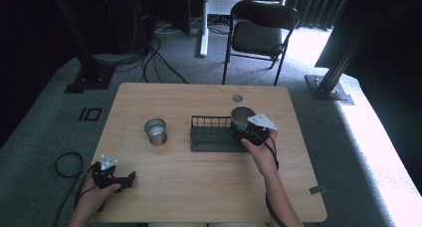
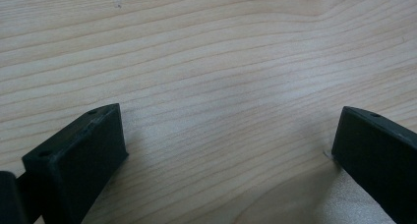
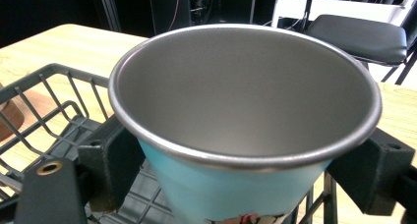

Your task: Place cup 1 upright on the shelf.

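Two cups sit on the table (image 1: 199, 187): a steel cup (image 1: 156, 131) left of the wire basket (image 1: 211, 135), and a blue cup (image 3: 236, 184) (clamped by the right gripper (image 1: 251, 132)) over its right end. Near-left, the left gripper (image 1: 117, 179) rests wide apart.

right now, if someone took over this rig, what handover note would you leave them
Right tool: shut on the blue cup, upright, at the right end of the black wire rack; whether it rests in the rack I cannot tell.
Left tool: open, nothing between its jaws, low over the table near its front left corner.
Metal cup: upright on the table, left of the rack, apart from it.
Done: blue cup gripped.
Left, probably: settle and release the blue cup; metal cup untouched.
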`<control>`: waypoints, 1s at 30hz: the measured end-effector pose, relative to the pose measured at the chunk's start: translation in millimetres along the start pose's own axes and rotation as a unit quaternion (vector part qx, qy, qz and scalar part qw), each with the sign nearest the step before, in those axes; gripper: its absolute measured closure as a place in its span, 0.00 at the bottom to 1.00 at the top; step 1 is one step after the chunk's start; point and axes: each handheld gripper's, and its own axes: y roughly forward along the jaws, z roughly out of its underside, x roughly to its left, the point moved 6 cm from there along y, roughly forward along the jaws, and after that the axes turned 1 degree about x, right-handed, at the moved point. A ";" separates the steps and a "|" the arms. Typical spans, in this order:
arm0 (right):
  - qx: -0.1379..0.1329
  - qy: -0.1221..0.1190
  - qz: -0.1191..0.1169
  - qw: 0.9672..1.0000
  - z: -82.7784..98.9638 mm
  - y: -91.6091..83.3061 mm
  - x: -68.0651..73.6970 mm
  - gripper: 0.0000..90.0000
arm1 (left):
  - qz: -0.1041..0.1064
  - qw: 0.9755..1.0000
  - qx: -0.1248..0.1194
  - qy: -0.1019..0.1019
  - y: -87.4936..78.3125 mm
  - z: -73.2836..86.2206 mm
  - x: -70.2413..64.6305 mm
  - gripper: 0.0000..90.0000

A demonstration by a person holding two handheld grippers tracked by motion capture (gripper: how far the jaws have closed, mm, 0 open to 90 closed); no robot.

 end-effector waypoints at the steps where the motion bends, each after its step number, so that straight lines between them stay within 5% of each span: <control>1: -0.001 0.000 0.002 1.000 0.3 -0.1 0.1 0.16 | 0.000 1.000 0.000 0.000 0.0 0.0 0.0 0.00; 19: -0.003 0.012 -0.011 1.000 -2.0 -9.1 3.9 0.13 | 0.000 1.000 0.000 0.000 0.0 0.0 0.0 0.00; 30: 0.005 -0.003 -0.014 1.000 -1.7 -18.9 2.4 0.13 | 0.000 1.000 0.000 0.000 0.0 0.0 0.0 0.00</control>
